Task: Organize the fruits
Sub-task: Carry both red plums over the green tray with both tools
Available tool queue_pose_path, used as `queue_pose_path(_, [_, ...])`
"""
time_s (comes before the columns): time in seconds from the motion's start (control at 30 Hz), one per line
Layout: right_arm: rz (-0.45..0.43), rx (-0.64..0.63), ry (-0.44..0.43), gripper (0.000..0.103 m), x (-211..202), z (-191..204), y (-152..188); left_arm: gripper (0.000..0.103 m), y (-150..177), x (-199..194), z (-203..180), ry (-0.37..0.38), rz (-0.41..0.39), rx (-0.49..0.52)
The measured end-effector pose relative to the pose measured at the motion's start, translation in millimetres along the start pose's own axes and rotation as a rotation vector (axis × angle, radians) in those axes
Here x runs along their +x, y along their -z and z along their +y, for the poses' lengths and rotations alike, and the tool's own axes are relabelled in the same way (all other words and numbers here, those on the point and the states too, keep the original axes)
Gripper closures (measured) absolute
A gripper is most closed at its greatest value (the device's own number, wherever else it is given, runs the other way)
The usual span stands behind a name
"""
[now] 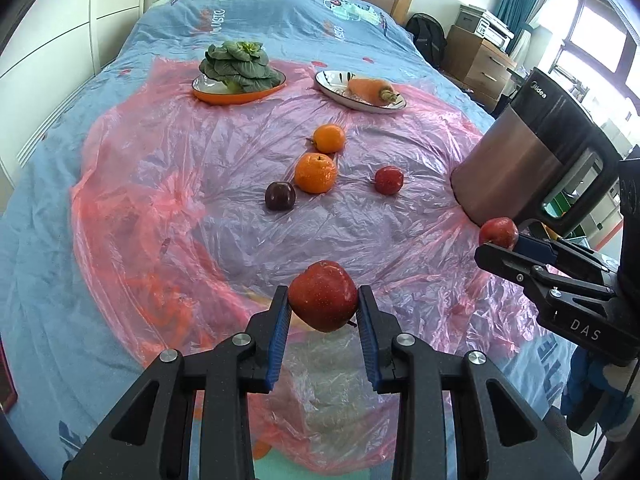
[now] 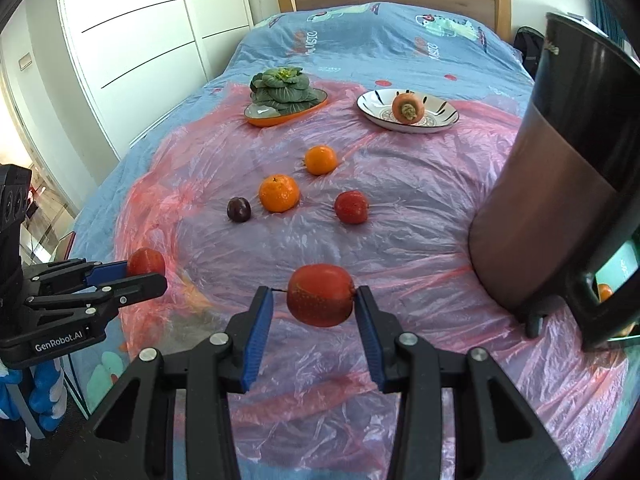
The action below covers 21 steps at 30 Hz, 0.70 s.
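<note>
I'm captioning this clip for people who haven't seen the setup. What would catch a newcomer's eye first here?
First, two red apples held above the pink plastic sheet: one apple in the left hand-held gripper, another apple in the right hand-held gripper. Beyond them, two oranges, a dark plum and a small red apple lie loose mid-sheet, with a metal kettle looming at right.

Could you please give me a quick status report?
Left hand-held gripper shut on red apple. Right hand-held gripper shut on second apple. Kettle close right.
</note>
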State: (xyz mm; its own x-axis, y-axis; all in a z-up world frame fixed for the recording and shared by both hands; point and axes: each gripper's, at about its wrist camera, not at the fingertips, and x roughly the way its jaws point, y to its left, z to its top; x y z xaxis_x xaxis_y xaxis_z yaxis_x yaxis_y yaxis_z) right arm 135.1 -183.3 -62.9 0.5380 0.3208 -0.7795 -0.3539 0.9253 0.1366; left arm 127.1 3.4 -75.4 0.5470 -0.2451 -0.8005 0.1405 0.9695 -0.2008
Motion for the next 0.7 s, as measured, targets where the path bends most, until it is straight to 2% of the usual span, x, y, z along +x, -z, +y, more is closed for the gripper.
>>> queue_pose_path(0.37, [-0.068,0.041,0.030,0.064,-71.9,-15.5,33.4,0.075,8.7,-47.1,-38.2,0.023,-0.054,0.073])
queue_pose_path(0.7, [-0.171,0.074,0.114,0.064,-141.0,-51.6,72.6,0.075,11.5,-69.6,-105.5,0.086,-0.060,0.177])
